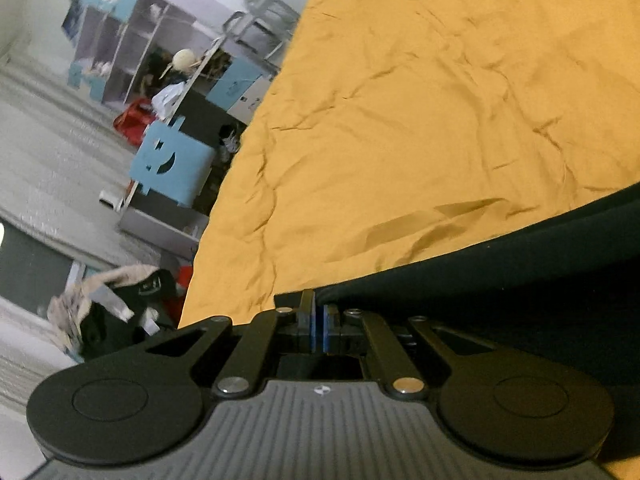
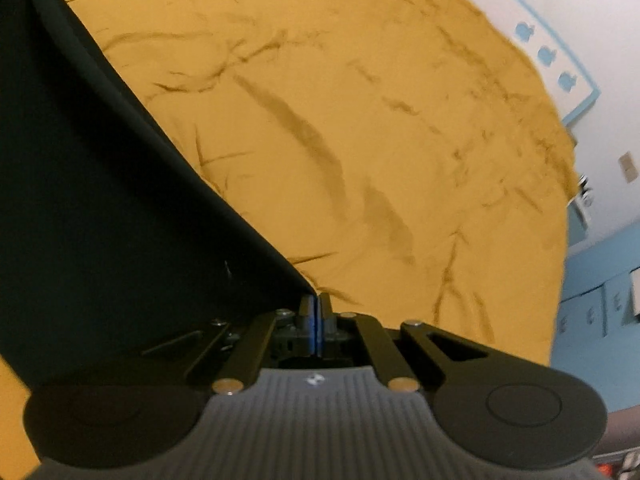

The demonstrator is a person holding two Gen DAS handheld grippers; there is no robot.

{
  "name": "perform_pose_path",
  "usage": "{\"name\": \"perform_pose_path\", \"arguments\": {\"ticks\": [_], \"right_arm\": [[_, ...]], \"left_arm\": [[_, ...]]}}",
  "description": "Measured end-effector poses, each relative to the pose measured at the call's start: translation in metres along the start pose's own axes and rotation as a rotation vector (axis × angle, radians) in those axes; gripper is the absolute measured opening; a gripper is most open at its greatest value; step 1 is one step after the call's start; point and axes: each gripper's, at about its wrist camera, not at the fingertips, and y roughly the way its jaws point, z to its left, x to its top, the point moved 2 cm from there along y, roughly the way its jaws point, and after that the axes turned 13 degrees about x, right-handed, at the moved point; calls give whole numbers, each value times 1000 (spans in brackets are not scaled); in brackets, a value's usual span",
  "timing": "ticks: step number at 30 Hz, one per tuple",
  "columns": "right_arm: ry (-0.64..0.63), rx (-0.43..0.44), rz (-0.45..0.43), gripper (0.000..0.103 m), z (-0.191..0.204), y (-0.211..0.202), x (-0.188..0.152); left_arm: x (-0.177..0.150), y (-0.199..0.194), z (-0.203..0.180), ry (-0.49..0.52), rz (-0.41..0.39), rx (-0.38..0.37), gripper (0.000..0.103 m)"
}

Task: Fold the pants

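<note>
The dark pants (image 1: 520, 280) hang as a taut sheet above a yellow-orange bed sheet (image 1: 420, 120). My left gripper (image 1: 319, 312) is shut on the pants' left corner, and the fabric runs off to the right. In the right wrist view, my right gripper (image 2: 316, 308) is shut on the other corner of the pants (image 2: 100, 200), and the fabric stretches away to the left and up. The yellow-orange sheet (image 2: 360, 120) lies wrinkled beneath. The rest of the pants is out of view.
Left of the bed, a grey floor (image 1: 48, 152) holds shelving with blue panels (image 1: 172, 164), a red bag (image 1: 132, 120) and a pile of clothes (image 1: 108, 304). In the right wrist view a white and blue wall (image 2: 580, 60) and blue drawers (image 2: 600, 308) border the bed.
</note>
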Motion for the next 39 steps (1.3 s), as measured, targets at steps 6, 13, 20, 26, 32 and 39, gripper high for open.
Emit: {"name": "perform_pose_path", "arguments": {"ticks": [6, 13, 20, 26, 32, 39], "right_arm": [[31, 34, 42, 0, -4, 21, 6], [81, 28, 34, 4, -9, 33, 7], [139, -28, -23, 45, -6, 13, 3], [322, -36, -126, 50, -12, -40, -30], [622, 46, -224, 48, -22, -85, -95], [892, 258, -311, 33, -12, -96, -166]], "left_arm": [[10, 20, -26, 44, 19, -5, 4], [11, 28, -31, -26, 37, -3, 32], [12, 16, 9, -224, 39, -39, 62], [0, -36, 39, -355, -21, -147, 62], [-21, -91, 45, -427, -67, -260, 64], [-45, -167, 11, -466, -52, -640, 53]]}}
